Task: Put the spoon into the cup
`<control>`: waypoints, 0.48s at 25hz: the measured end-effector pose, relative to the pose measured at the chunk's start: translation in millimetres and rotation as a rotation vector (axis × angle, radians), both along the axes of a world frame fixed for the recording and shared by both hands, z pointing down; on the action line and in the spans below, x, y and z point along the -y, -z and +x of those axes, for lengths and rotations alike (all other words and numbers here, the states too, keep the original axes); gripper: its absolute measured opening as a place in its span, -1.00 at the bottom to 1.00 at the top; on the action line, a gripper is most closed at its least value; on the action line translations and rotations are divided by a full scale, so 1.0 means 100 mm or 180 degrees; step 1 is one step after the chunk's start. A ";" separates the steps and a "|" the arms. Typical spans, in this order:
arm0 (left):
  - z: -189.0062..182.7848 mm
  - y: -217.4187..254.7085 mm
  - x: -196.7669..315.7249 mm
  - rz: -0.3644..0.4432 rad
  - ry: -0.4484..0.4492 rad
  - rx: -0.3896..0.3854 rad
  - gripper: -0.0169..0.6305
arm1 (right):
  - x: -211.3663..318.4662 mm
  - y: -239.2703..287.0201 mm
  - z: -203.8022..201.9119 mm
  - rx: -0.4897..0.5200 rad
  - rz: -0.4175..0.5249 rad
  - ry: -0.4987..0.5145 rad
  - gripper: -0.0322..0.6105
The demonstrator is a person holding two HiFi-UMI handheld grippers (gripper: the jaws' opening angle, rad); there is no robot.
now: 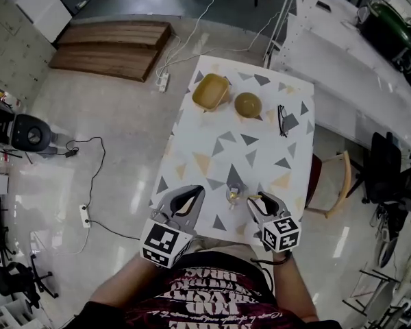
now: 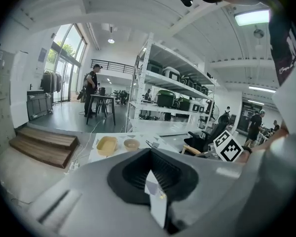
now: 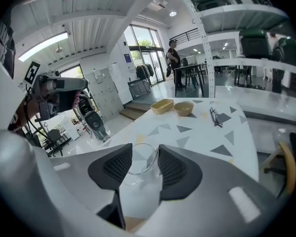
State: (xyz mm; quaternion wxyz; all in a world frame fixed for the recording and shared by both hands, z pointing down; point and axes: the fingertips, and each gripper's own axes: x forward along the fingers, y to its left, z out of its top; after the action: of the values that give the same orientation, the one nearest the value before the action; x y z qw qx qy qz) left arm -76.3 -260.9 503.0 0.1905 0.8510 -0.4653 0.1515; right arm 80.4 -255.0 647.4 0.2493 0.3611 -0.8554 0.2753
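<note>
While left tool (image 1: pixel 196 192) sits clenched, empty, lower left of frame, right tool (image 3: pixel 145 151) is spread w/ cup (image 3: pixel 139 160) between its tips, bottom-centre of desk (image 1: pixel 260 146); spoon (image 1: pixel 249 197) prob. in cup.

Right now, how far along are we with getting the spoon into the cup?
Done, it seems: a gold spoon leans in the clear cup near the front edge of the table, though its bowl end is too small to confirm. In hand: nothing. The right gripper is open with the cup just past its tips, and the left gripper is shut and empty. Left: probably only backing off.
</note>
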 end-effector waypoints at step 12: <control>-0.10 0.48 -0.29 0.0453 -0.0078 -0.0202 -0.94 | -0.18 1.01 0.40 -0.0143 0.0794 -0.0641 -0.81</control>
State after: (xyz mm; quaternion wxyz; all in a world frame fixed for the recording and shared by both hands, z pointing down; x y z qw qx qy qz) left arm -86.5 -232.0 455.5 0.1422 0.8724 -0.4582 0.0933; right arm 120.8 -236.7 546.7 0.1928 0.4793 -0.8366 0.1824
